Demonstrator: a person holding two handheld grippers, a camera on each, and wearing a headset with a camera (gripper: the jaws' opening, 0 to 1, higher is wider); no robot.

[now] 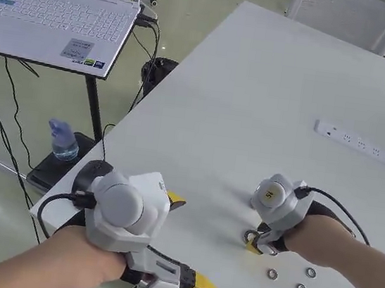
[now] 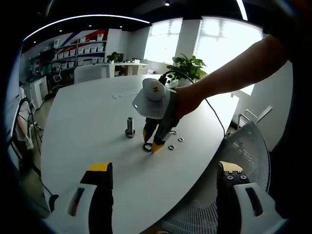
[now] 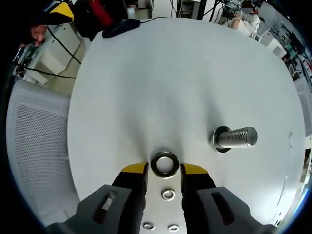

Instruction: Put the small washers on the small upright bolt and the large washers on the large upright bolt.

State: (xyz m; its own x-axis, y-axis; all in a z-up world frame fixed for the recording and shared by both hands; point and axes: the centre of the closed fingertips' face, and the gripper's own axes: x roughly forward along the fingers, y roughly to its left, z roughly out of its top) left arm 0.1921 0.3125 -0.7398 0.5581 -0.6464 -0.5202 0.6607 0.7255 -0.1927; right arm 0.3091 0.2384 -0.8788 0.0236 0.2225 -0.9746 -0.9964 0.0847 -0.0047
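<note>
A large washer (image 3: pixel 164 164) lies flat on the white table (image 3: pixel 161 73), half between the yellow tips of my right gripper (image 3: pixel 164 173). The jaws are open and flank it closely, pointing down at the table. The large upright bolt (image 3: pixel 234 138) stands just beyond it to the right, with a ring at its base. Three small washers (image 1: pixel 272 274) lie loose behind the tips, toward the person. My left gripper (image 1: pixel 189 243) hovers open and holding nothing near the table's front edge. Its view looks across at the right gripper (image 2: pixel 153 145), the bolt (image 2: pixel 130 126) and the large washer (image 2: pixel 147 146).
A white power strip (image 1: pixel 366 145) lies on the table at the far right. Off the table's left edge stand a laptop (image 1: pixel 53 12) on a stand, cables and a water bottle (image 1: pixel 63 140). A mesh chair (image 3: pixel 34 146) is beside the near edge.
</note>
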